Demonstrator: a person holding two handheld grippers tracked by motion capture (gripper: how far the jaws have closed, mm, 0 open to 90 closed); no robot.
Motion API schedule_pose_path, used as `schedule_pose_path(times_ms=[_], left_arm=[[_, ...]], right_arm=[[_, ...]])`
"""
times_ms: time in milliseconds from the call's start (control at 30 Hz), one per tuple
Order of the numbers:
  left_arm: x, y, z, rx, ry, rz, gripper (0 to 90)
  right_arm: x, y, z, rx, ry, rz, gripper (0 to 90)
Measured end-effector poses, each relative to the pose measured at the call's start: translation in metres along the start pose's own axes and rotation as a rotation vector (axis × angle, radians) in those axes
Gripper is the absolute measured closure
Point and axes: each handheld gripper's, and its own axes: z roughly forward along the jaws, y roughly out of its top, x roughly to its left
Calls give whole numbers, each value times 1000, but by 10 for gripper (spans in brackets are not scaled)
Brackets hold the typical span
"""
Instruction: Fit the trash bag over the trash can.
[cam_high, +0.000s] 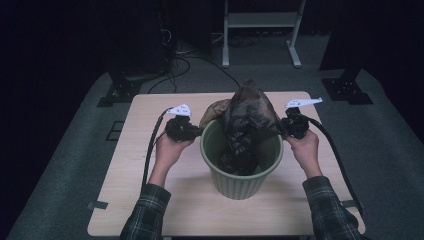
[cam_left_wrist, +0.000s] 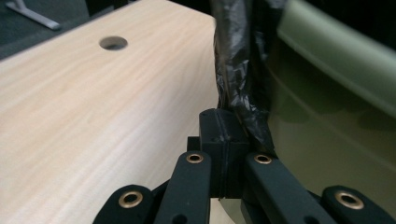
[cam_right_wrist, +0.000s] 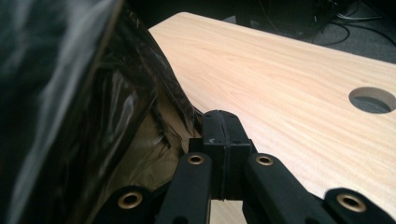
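Overhead, a green bin (cam_high: 241, 160) stands upright mid-table (cam_high: 150, 200), a black bag (cam_high: 248, 115) rising from it. The left claw (cam_left_wrist: 223, 126) pinches the bag's edge (cam_left_wrist: 243, 93); the right claw (cam_right_wrist: 223, 128) likewise clamps bag film (cam_right_wrist: 93, 116).

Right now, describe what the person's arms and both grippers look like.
Both forearms wear dark plaid sleeves. The left gripper and right gripper are black, each topped by a pale three-cornered plate and trailing a thick black cable. Up close, their jointed black jaws carry brass-coloured pivot rings.
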Motion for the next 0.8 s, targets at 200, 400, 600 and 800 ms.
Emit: schedule_pose_path(times_ms=[200, 400, 600, 800], left_arm=[[-3, -10, 7, 23, -12, -2, 897], [-3, -18, 11, 31, -22, -20, 897], [-2, -25, 14, 44, -21, -33, 897], [2, -24, -2, -20, 30, -54, 635]], right_arm=[[1, -7, -1, 0, 6, 5, 900], [2, -15, 1, 3, 14, 13, 900], [2, -21, 6, 14, 21, 17, 899], [-4, -19, -7, -19, -18, 33, 715]])
